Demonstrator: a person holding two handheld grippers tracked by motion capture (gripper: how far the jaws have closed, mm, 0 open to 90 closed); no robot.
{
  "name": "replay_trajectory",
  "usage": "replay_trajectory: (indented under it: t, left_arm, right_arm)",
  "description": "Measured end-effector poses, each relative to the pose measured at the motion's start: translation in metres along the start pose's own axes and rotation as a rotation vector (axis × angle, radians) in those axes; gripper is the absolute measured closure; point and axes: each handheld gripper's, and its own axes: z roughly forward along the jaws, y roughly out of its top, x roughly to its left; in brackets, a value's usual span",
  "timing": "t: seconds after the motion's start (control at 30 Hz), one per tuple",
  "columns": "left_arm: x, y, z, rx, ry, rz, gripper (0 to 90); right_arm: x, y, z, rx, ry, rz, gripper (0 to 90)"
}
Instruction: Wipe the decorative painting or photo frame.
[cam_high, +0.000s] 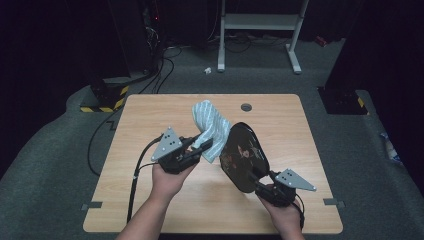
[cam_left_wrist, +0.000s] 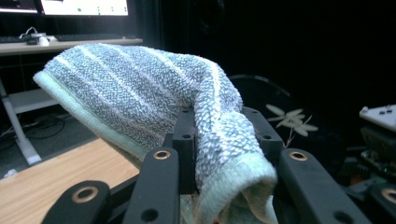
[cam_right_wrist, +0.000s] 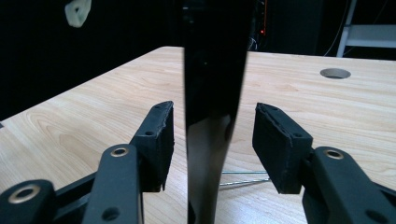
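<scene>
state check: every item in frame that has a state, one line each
Blue-and-white striped terry cloth: bunched, lifted off the table, clamped in the left gripper, draped against the tray.
Glossy black oval lacquer tray with gold motif: propped up on edge, tilted.
Right gripper: fingers straddle the tray's rim, a gap on each side.
Light wooden table: flat, bearing the tray's lower edge.

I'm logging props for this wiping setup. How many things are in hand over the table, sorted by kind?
Striped towel: 1
Black lacquered tray with a floral design: 1
Handheld gripper: 2, left gripper and right gripper
Total: 4
</scene>
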Motion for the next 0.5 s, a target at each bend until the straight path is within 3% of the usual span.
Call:
replay_trajectory:
  t: [0.27,0.5]
  left_arm:
    - [-0.005,0.013,0.006,-0.022,-0.007,0.011,70.1]
    - [-0.006,0.015,0.008,-0.017,-0.006,0.016,70.1]
  right_arm:
    - [-0.004,0.000,-0.004,-0.014,0.011,0.003,52.9]
    - [-0.003,0.000,-0.006,-0.014,0.015,0.004,54.1]
